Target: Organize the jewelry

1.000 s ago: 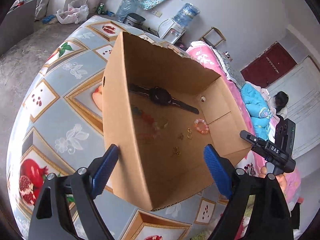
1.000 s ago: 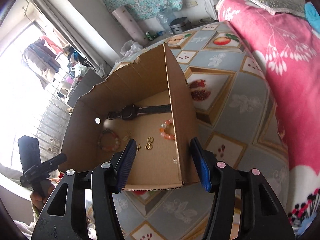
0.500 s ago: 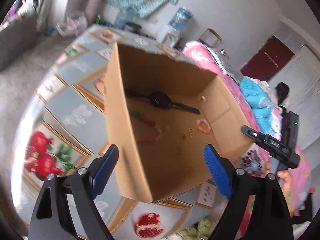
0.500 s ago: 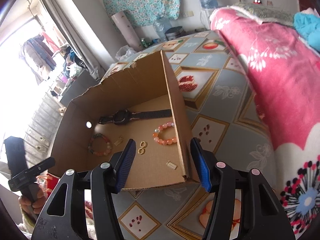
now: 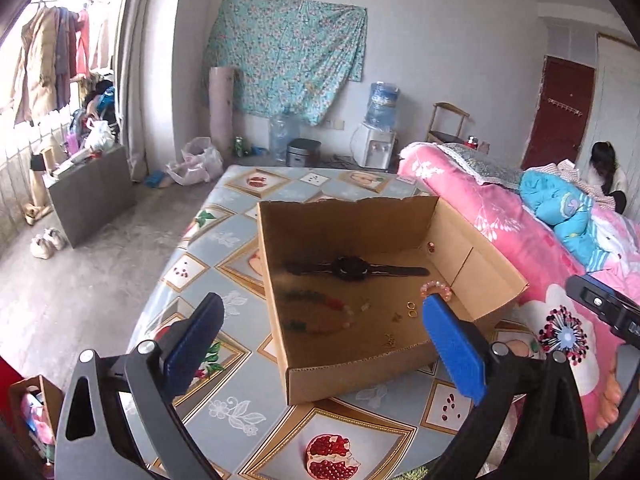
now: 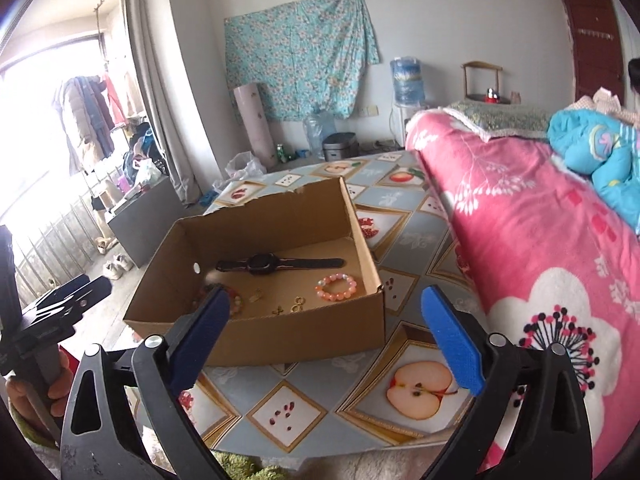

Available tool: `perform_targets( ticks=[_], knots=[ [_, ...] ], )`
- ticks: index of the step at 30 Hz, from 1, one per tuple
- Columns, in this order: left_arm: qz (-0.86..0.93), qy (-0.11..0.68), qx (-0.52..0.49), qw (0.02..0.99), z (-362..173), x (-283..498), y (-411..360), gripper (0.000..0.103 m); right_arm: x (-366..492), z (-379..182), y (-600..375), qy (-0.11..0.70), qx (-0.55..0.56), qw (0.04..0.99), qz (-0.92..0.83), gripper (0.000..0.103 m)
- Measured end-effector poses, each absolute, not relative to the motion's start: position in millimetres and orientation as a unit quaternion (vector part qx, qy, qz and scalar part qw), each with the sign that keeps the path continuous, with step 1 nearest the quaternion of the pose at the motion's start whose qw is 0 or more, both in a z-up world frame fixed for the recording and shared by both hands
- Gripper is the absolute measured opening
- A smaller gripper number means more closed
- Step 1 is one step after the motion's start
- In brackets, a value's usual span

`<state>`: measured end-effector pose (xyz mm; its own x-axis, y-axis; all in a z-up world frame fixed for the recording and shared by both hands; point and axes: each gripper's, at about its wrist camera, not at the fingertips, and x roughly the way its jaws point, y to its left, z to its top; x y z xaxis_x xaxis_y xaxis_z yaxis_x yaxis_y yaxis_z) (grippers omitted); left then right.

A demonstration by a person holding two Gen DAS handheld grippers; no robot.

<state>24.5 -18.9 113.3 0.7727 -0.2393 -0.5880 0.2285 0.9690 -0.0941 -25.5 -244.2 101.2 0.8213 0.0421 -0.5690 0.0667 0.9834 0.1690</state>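
Note:
An open cardboard box (image 5: 360, 376) (image 6: 280, 336) sits on the fruit-patterned tablecloth (image 5: 224, 380). On its floor lie a black watch (image 5: 352, 268) (image 6: 264, 263), a pink bead bracelet (image 5: 436, 289) (image 6: 336, 286), a darker mixed-bead bracelet (image 5: 320, 312), gold earrings (image 5: 412, 309) (image 6: 298, 301) and small gold pieces (image 5: 390, 338). My left gripper (image 5: 320, 320) hovers short of the box's near corner with its jaws opening and nothing between the pads. My right gripper (image 6: 324, 308) hangs before the box's front wall, its jaws also opening, with nothing held.
A bed with a pink floral blanket (image 6: 540, 240) borders the table on the right, and a person (image 5: 604, 168) sits at its far end. A grey cabinet (image 5: 92, 196) and shoes stand on the floor to the left. A hand (image 6: 36, 392) holds the other gripper's handle.
Both grippers have drawn back and risen from the box. Its side walls, once between their fingers, now lie ahead of them. Both sets of jaws stand wider, and the views have tilted up.

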Motion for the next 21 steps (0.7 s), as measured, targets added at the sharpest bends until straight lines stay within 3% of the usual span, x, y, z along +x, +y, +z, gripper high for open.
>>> perform_targets(
  ticks=[10,21],
  knots=[
    [-0.083,0.305,0.025,0.948,110.2,1.0,-41.6,0.098,-45.2,93.9,-220.2,0.316,0.079,0.944,-0.042,0.095],
    [-0.08,0.397,0.028,0.914,70.7,9.9,-58.5,0.098,-36.5,58.6,-212.0,0.394,0.06,0.914,-0.078,0.095]
  ],
)
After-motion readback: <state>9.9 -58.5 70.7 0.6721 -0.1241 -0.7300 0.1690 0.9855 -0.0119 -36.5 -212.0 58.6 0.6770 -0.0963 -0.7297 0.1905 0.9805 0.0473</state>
